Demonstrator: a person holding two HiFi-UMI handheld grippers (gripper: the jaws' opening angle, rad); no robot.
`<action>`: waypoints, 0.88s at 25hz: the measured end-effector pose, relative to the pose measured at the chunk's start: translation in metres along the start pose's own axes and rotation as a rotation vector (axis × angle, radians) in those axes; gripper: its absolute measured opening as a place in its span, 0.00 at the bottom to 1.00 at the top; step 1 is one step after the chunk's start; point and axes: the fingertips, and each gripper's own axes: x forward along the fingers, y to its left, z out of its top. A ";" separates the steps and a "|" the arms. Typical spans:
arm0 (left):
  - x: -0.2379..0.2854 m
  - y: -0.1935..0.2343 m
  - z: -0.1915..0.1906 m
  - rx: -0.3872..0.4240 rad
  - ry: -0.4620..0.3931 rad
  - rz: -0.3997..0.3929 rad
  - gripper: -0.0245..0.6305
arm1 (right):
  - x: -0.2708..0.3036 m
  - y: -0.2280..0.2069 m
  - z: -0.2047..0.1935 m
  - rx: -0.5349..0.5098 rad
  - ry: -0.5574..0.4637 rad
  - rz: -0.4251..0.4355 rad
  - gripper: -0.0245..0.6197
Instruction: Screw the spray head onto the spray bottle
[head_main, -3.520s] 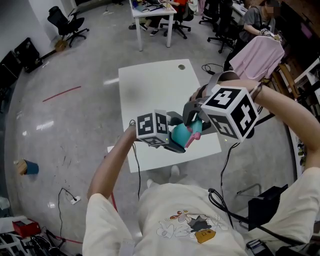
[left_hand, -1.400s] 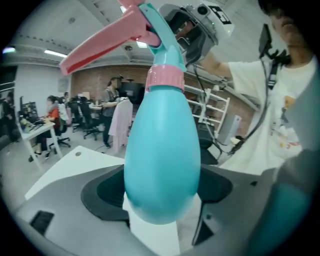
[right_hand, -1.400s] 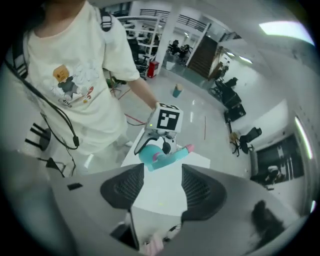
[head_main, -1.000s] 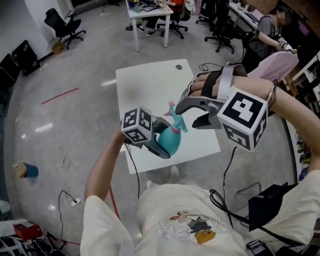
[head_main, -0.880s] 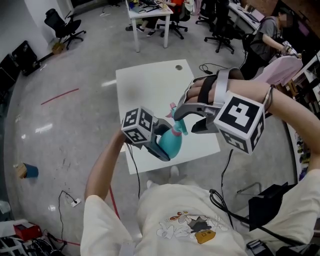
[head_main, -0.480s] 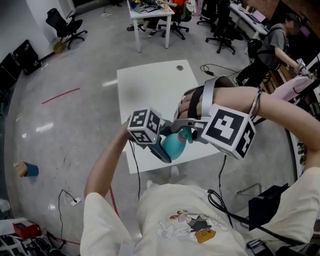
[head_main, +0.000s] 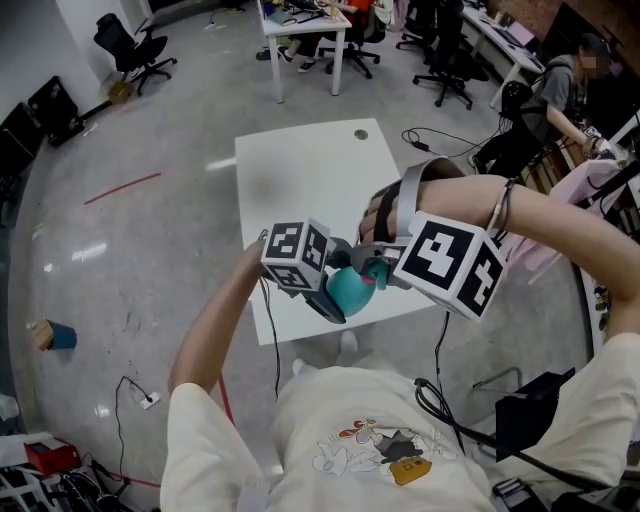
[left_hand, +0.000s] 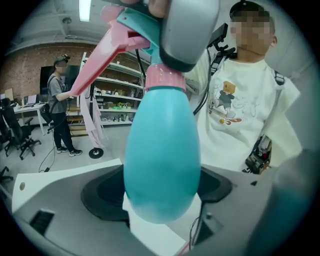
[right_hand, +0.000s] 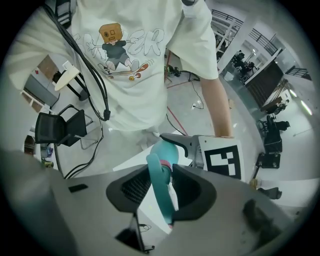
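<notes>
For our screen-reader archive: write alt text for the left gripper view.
A teal spray bottle fills the frame, clamped between the jaws of the left claw above a white table. At the top the right claw, whose jaws have just been closing, grips the pink-and-teal spray head on the bottle's neck. A person in a white printed T-shirt is behind.

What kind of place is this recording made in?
Probably a shared lab or workshop office: a bare concrete floor, desks with rolling office chairs, and storage shelves against a brick wall.

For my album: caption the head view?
Left gripper holds the spray bottle; right gripper has just closed on its spray head.
</notes>
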 end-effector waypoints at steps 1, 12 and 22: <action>0.001 0.001 0.000 0.002 0.009 0.010 0.66 | 0.001 0.002 0.001 0.002 0.001 0.008 0.24; -0.009 0.048 -0.005 -0.023 0.005 0.316 0.66 | 0.011 0.003 -0.028 0.201 0.020 0.045 0.24; -0.034 0.087 -0.010 -0.179 -0.022 0.630 0.66 | 0.010 -0.014 -0.062 0.587 -0.078 0.021 0.24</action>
